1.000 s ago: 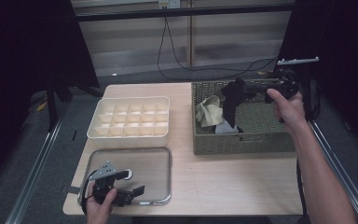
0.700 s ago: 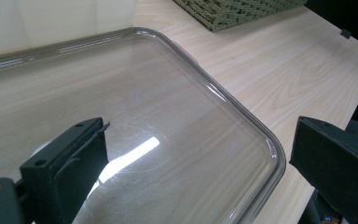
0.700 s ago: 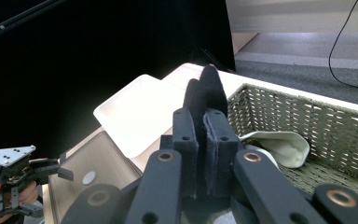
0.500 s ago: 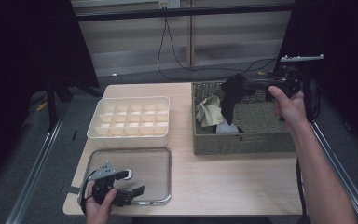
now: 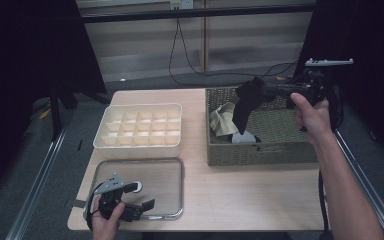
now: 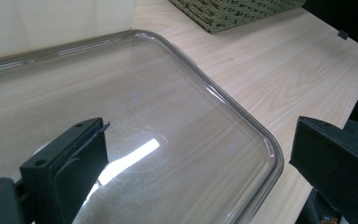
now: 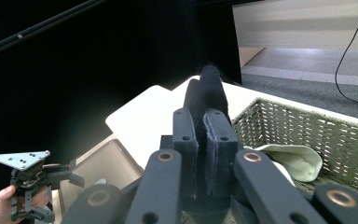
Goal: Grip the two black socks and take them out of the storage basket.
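Observation:
My right gripper is shut on a black cloth that hangs above the woven green basket. In the right gripper view the jaws are pressed together on the black cloth, which sticks up past the tips of my right gripper. A beige cloth and a white item lie inside the basket. My left gripper rests open at the front edge of a clear plastic lid. Its jaws stand wide apart over the clear lid in the left gripper view, my left gripper holding nothing.
A cream divided organiser tray sits behind the lid on the wooden table. Black cables hang at the back wall. Metal rails run along both sides of the table. In the right gripper view the basket wall and a pale cloth show.
My right gripper has lifted the black cloth higher out of the basket and drawn it slightly right. The left gripper has stayed on the lid.

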Available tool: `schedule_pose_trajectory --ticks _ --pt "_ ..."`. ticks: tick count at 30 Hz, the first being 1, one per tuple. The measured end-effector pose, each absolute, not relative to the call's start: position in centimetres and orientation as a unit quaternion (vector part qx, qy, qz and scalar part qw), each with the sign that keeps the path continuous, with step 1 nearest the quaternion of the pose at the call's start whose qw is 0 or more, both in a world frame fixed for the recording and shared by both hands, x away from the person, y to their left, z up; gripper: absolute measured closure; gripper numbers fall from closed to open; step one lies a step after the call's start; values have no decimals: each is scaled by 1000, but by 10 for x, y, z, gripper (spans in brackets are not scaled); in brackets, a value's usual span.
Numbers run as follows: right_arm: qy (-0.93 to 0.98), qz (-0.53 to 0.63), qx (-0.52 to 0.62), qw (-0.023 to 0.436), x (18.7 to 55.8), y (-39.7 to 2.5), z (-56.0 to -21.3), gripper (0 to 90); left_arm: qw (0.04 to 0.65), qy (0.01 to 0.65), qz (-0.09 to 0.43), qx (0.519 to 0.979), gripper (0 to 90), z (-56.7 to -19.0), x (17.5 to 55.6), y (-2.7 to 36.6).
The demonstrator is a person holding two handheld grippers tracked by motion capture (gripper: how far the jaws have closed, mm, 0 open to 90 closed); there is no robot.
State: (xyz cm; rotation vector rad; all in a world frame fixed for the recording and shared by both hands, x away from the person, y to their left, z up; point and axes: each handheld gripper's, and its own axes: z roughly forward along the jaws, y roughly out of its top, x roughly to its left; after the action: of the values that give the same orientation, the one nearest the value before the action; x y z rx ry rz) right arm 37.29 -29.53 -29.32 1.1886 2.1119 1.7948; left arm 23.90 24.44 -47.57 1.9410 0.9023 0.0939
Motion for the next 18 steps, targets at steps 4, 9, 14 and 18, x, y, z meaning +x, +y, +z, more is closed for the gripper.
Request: schedule_pose_trajectory --ticks 4,9,14,18 --pt "695 598 393 64 369 -294 -290 845 480 368 37 795 36 -476 239 244" --pt "694 603 387 68 361 -291 -285 846 481 368 37 795 36 -476 239 244" --pt "693 611 377 71 351 -288 -278 847 479 366 37 797 36 -476 238 243" --pt "692 616 368 75 341 -284 -271 847 479 367 37 797 37 -476 238 242"
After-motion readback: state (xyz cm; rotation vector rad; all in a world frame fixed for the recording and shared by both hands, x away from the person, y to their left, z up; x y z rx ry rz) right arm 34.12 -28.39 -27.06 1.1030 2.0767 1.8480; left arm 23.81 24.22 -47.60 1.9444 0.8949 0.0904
